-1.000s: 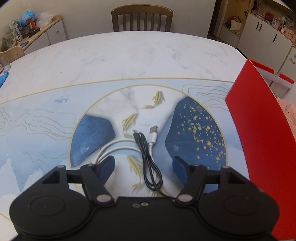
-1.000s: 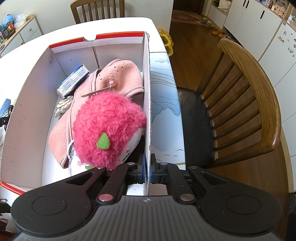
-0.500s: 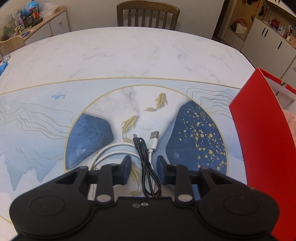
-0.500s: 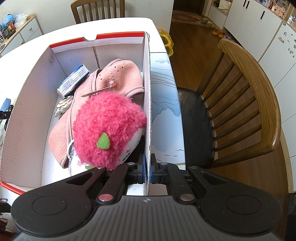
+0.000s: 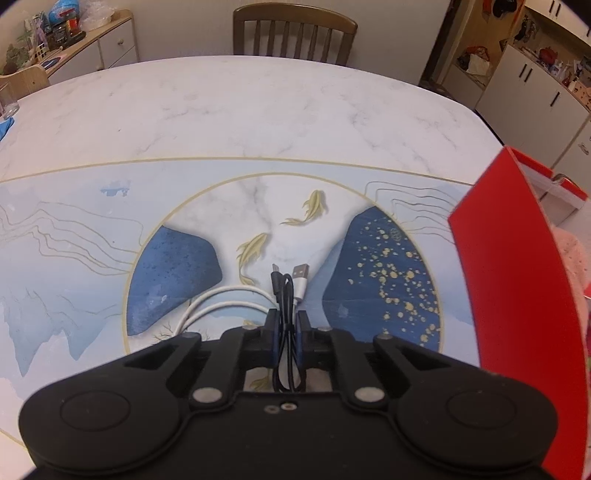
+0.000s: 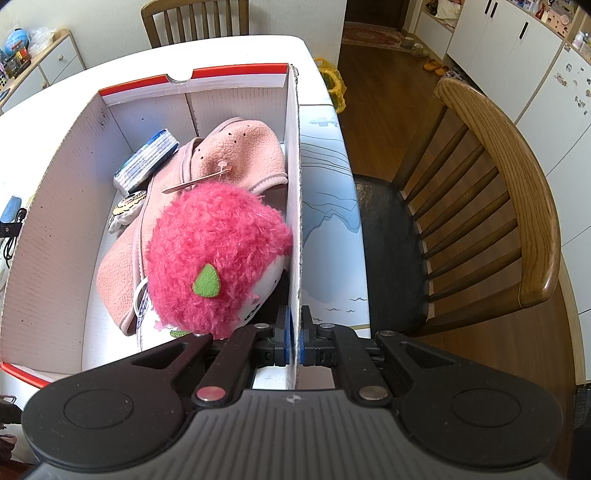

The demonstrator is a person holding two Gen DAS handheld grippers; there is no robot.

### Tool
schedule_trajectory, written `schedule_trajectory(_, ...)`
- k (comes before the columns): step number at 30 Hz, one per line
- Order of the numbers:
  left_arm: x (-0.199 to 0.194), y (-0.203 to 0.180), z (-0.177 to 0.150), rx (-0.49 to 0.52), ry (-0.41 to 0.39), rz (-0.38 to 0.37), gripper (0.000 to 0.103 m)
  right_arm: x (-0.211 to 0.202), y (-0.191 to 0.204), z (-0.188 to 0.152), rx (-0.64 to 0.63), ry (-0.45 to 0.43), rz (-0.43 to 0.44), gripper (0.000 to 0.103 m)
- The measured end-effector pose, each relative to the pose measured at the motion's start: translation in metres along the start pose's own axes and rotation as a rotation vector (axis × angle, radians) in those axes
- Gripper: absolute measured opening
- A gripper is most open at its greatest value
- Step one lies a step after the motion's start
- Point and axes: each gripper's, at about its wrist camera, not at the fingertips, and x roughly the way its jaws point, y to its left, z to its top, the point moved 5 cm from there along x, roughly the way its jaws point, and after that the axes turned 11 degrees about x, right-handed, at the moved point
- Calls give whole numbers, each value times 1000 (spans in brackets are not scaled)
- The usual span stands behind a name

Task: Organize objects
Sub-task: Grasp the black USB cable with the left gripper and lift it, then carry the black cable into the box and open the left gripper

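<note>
A black cable (image 5: 282, 291) and a white USB cable (image 5: 229, 299) lie bundled on the patterned table (image 5: 258, 110). My left gripper (image 5: 287, 317) is closing its jaws on them, and the pads press on both cables where they cross. The white loop spills out to the left. The red outside of the cardboard box (image 5: 517, 277) stands at the right. My right gripper (image 6: 294, 332) is shut on the box's right wall (image 6: 293, 184) at its near end. Inside lie a pink fuzzy plush (image 6: 214, 254), a pink fleece item (image 6: 236, 151) and a blue-white pack (image 6: 147, 162).
A wooden chair (image 6: 498, 206) stands close to the table's right edge beside the box. Another chair (image 5: 295, 33) sits at the far side. A sideboard with clutter (image 5: 66, 40) is at the back left, white cabinets (image 5: 535, 96) at the back right.
The left gripper's jaws went from wide apart around the cables to pressed together on them. The right gripper and the box have not moved.
</note>
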Motion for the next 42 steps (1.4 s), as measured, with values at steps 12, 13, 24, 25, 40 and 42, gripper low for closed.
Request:
schedule_trajectory(12, -55, -24, 17, 55, -62, -75, 4, -1, 1, 0, 0, -3, -1, 4)
schedule_trajectory(13, -60, -28, 18, 60, -70, -86, 4, -1, 1, 0, 0, -3, -1, 4)
schedule_trajectory(24, -119, -69, 46, 163, -143, -140, 4, -1, 2, 1, -5, -7, 0, 4)
schedule_trajectory(25, -123, -73, 49, 172, -150, -146, 4, -1, 2, 1, -6, -7, 0, 4)
schedule_trajectory(40, -146, -147, 83, 301, -227, -282, 4, -1, 2, 0, -15, -11, 5, 4)
schedule_trajectory(42, -140, -160, 83, 322, -220, -293, 4, -1, 2, 0, -14, -10, 5, 4)
